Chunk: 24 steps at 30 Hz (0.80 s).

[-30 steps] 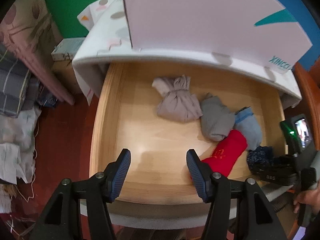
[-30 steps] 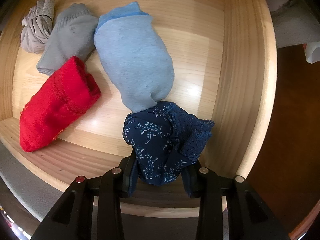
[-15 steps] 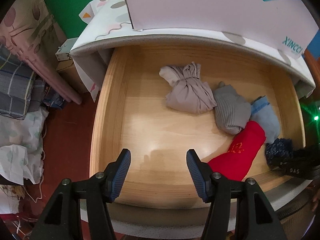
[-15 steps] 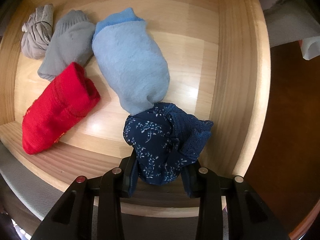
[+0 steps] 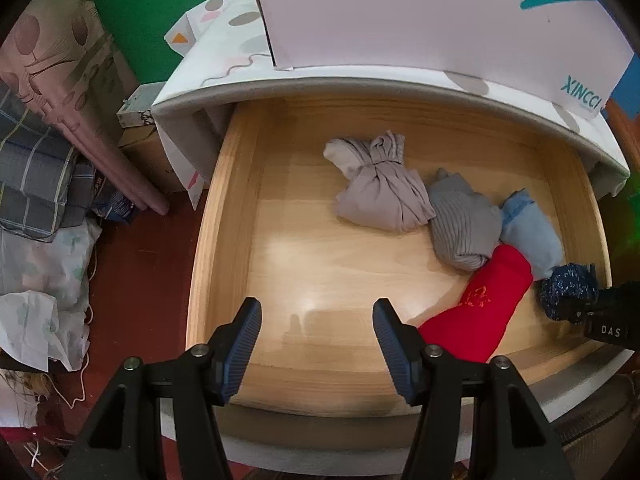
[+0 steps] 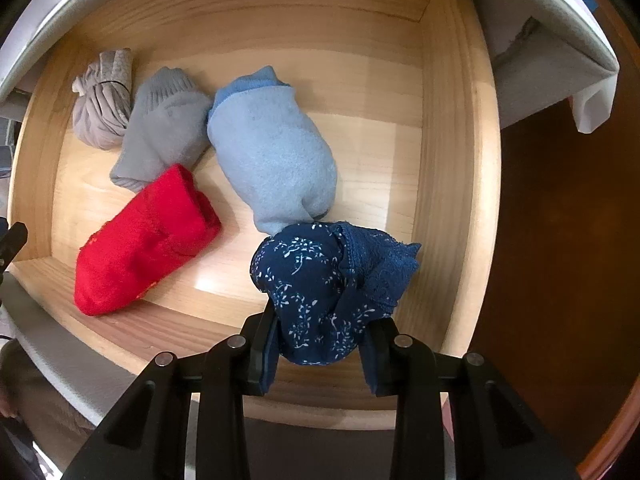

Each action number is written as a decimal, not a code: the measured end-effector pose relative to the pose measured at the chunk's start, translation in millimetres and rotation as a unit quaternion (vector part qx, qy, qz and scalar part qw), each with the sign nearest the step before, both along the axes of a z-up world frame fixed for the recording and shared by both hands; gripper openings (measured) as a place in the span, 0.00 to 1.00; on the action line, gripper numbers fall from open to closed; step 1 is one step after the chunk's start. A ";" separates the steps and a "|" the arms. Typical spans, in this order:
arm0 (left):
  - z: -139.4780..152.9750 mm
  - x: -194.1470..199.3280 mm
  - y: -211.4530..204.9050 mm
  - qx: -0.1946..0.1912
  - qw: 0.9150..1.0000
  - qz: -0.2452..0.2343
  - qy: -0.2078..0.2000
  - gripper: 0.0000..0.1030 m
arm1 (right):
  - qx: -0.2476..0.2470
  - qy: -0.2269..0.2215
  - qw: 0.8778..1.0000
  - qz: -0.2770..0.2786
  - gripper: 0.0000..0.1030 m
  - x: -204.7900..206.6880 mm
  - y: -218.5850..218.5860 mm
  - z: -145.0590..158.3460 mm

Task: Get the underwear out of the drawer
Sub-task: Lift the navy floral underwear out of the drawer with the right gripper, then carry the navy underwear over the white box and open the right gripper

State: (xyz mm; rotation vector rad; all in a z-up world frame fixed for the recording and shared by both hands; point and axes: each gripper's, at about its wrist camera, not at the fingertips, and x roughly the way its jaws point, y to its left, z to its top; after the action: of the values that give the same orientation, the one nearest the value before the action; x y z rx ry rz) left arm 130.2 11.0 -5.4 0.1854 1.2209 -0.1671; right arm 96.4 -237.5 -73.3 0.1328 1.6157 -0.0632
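An open wooden drawer (image 6: 456, 160) holds several rolled garments. My right gripper (image 6: 322, 336) points down at the drawer's front right corner, its jaws closing, with both pads pressed on a dark navy floral underwear with a lace edge (image 6: 328, 280). The bundle hangs just above the drawer floor, next to a light blue roll (image 6: 272, 160). In the left wrist view the same underwear (image 5: 568, 292) shows at the far right. My left gripper (image 5: 317, 312) stands open over the drawer's front part (image 5: 224, 220), nothing between its fingers.
A red roll (image 6: 144, 240), a grey ribbed roll (image 6: 164, 128) and a taupe knotted bundle (image 6: 102, 108) lie left of the blue roll. A white box (image 5: 420, 12) sits on the cloth-covered top above the drawer. Piled bedding (image 5: 36, 208) lies on the floor at the left.
My right gripper has risen a little with the navy underwear in it, so the drawer floor looks farther off. The left gripper has stayed open and its view has shifted slightly.
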 end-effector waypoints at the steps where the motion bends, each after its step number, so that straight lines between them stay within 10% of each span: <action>1: 0.2 0.1 0.3 -0.002 1.000 0.000 0.000 0.58 | -0.001 -0.003 1.000 0.002 0.30 -0.3 1.2 3.9; 24: -1.1 3.0 9.6 -0.041 0.999 0.015 0.016 0.58 | 0.006 -0.134 0.990 0.041 0.29 24.4 6.1 197.6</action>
State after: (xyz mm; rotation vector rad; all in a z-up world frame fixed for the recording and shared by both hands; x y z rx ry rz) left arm 133.2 20.7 -6.6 0.0921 1.2449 -0.1939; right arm 120.8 -231.4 124.3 0.0804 1.3515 0.0273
